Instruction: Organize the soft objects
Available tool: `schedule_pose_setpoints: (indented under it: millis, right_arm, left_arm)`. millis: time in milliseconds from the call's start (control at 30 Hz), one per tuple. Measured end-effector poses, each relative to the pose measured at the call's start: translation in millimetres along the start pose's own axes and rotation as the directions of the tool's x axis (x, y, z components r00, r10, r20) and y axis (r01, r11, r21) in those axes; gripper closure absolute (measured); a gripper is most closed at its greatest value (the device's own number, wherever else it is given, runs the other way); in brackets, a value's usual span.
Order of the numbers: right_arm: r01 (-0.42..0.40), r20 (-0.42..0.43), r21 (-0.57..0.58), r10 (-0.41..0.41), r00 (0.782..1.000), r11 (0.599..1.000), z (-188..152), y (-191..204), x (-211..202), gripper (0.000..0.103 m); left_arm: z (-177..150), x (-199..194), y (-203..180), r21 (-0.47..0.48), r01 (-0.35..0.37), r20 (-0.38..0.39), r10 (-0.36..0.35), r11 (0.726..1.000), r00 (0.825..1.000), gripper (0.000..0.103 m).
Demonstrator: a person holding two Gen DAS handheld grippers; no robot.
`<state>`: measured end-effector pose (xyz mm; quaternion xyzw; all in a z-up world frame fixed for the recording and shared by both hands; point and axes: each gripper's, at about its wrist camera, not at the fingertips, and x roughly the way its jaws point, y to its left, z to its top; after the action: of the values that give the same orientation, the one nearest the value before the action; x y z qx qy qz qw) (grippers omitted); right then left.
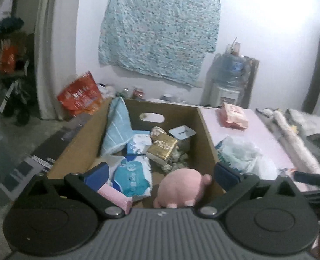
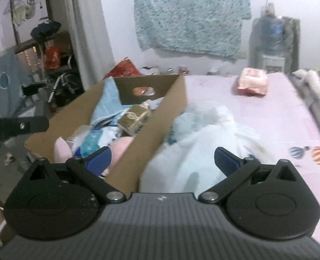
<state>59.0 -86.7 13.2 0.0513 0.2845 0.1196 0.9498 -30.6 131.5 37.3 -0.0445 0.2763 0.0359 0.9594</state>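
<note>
The left gripper [image 1: 160,171] hangs over the near end of an open cardboard box [image 1: 205,130], its blue-padded jaws spread wide with nothing between them. Directly below, against the box's near wall, lies a pink plush toy [image 1: 181,187]. Further into the box are a blue-and-white soft pack [image 1: 134,176], a gold-wrapped packet [image 1: 163,146] near the middle, a light blue cloth [image 1: 117,127] leaning up against the left wall, and a pink item [image 1: 114,196] at the near left corner. The far wall of the box has an oval handle hole. The box sits at the left edge of a pale pink surface [image 1: 263,136]. Just to the right of the box, on that surface, rests a crumpled white plastic bag [image 1: 242,153], and far behind it lies a pink wrapped pack [image 1: 233,116]. The right gripper [image 2: 162,160] is also wide open and holds nothing; it hovers over the bag [image 2: 203,134], with the right wall of the box [image 2: 160,127] running under its left jaw. From this view the pink pack [image 2: 253,82] sits far off on the surface [image 2: 278,117], well apart from the bag. A patterned blue cloth [image 1: 157,34] hangs on the wall behind, and a water dispenser [image 1: 231,78] stands at the far right.
</note>
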Motion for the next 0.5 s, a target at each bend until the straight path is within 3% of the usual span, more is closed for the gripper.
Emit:
schedule_pose_setpoints:
  millis: [133,233,367,500]
  right_arm:
    - [0.058,0.059,0.001,-0.058,0.997,0.998,-4,-5,-19,0.001]
    - [0.152,0.1,-0.02,-0.149,0.984,0.988,-6,-6,-31,0.001]
    - [0.252,0.118,-0.065,-0.244,0.963,0.965,-9,-7,-41,0.001]
    - [0.243,0.128,-0.043,-0.236,0.963,0.969,-13,-12,-49,0.001]
  left_arm:
    - [1,2,-21,0.058,-0.086,-0.033,0.088,0.995,0.996,0.0]
    - [-3,1,-38,0.115,-0.142,-0.032,0.147,0.983,0.989,0.0]
    - [-7,3,-51,0.138,-0.145,-0.066,0.156,0.98,0.986,0.0]
    - [-8,7,-51,0.112,-0.13,-0.099,0.141,0.985,0.985,0.0]
